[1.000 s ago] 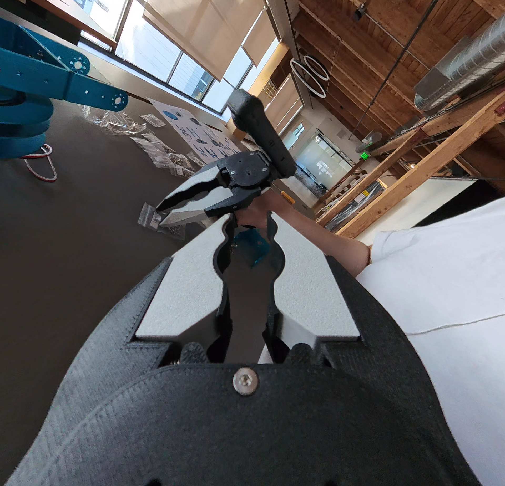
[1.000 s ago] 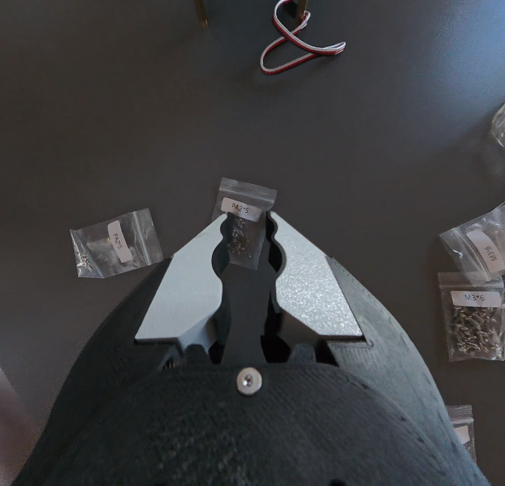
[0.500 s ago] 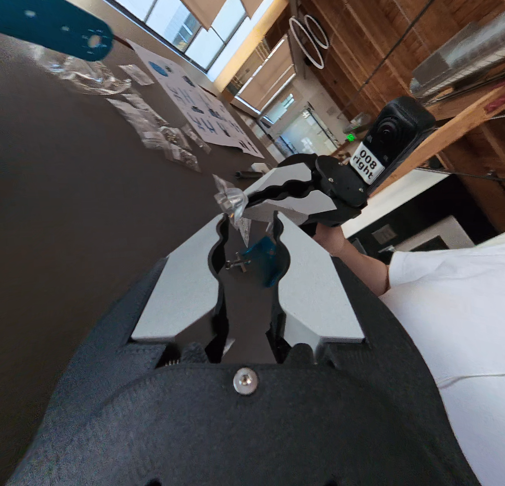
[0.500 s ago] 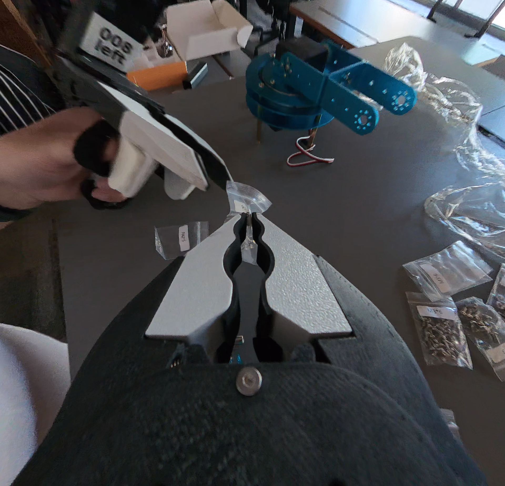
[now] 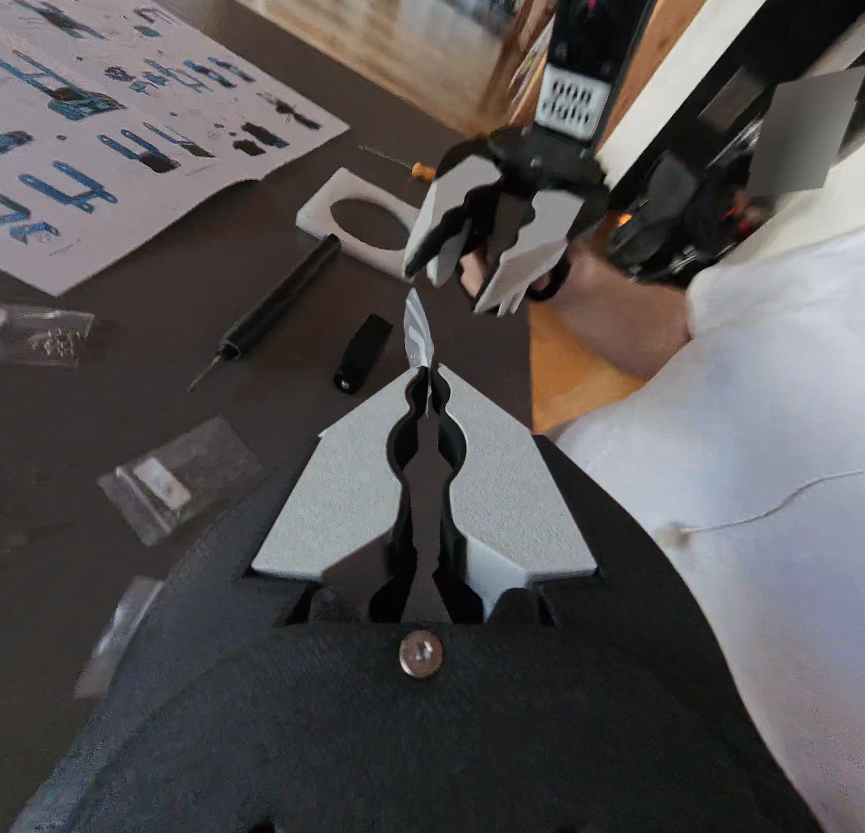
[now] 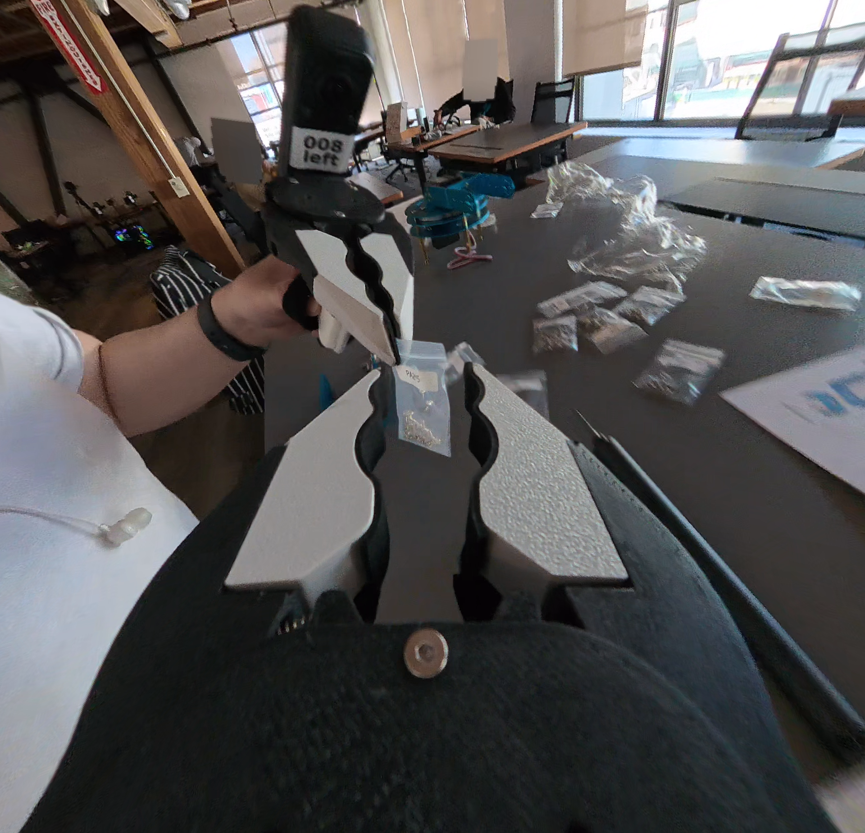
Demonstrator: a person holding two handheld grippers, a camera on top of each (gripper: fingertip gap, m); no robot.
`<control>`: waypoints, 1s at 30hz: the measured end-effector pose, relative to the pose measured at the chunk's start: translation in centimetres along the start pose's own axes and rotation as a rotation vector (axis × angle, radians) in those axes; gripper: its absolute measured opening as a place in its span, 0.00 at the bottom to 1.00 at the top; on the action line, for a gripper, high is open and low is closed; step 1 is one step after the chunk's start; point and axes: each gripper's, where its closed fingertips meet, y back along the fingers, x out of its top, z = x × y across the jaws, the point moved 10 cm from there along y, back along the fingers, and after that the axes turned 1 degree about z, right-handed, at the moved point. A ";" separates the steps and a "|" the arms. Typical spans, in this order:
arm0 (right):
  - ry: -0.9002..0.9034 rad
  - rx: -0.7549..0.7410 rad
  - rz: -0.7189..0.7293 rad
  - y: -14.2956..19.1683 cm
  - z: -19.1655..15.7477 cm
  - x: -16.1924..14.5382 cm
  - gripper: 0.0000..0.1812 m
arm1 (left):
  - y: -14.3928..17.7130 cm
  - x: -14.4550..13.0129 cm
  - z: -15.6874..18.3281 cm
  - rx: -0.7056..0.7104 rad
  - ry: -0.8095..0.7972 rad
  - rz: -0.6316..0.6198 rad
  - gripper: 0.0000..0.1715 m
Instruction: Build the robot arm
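Note:
A small clear zip bag of screws (image 6: 423, 410) with a white label hangs in the air above the dark table (image 6: 702, 436). My left gripper (image 5: 428, 373) is shut on the bag's top edge; in the left wrist view the bag (image 5: 416, 338) shows edge-on just beyond the tips. In the right wrist view the left gripper (image 6: 395, 349) comes in from the upper left, held by a hand. My right gripper (image 6: 423, 375) is open, its jaws on either side of the hanging bag without touching it. It also shows in the left wrist view (image 5: 444, 286), just beyond the bag.
A printed sheet (image 5: 117, 132), a black screwdriver (image 5: 276, 305), a short black cylinder (image 5: 362, 352) and a white foam piece with a hole (image 5: 318, 211) lie on the table. Several screw bags (image 6: 599, 314), crumpled plastic (image 6: 622, 230) and a blue robot assembly (image 6: 449, 206) lie farther off. Tip to tip, the grippers are about 4 centimeters apart. My right gripper's tips are some 12 centimeters from the black screwdriver (image 5: 276, 305).
My right gripper lifted the bag off the table, then opened and let it go. My left gripper closed on the bag's top edge. Both grippers swung round toward each other.

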 end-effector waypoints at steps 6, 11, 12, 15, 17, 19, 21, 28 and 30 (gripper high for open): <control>-0.135 -0.002 -0.147 11.5 5.2 -0.7 0.20 | -12.4 4.1 3.0 0.319 -0.191 -0.088 0.00; -0.537 0.084 -0.170 15.1 7.9 -1.6 0.19 | -19.8 5.4 4.7 0.506 -0.141 0.047 0.00; -0.626 0.115 -0.153 15.6 8.6 -2.1 0.18 | -21.0 5.3 4.8 0.565 -0.153 0.049 0.00; -0.775 0.116 -0.093 17.2 10.6 -3.8 0.16 | -24.3 4.6 5.1 0.692 -0.215 0.010 0.00; -0.821 0.086 -0.046 18.2 11.7 -4.7 0.14 | -26.1 4.2 5.4 0.739 -0.248 -0.028 0.00; -0.856 0.083 -0.042 18.9 12.3 -5.2 0.11 | -27.4 3.9 5.6 0.772 -0.278 -0.057 0.00; -0.862 0.074 -0.078 19.3 13.0 -5.8 0.10 | -28.6 3.9 5.7 0.782 -0.285 -0.068 0.00; -0.903 0.083 -0.121 20.1 14.8 -6.8 0.06 | -30.9 3.9 5.2 0.766 -0.208 -0.080 0.00; -0.895 0.082 -0.115 20.2 15.0 -7.0 0.04 | -31.2 3.8 5.0 0.754 -0.189 -0.077 0.00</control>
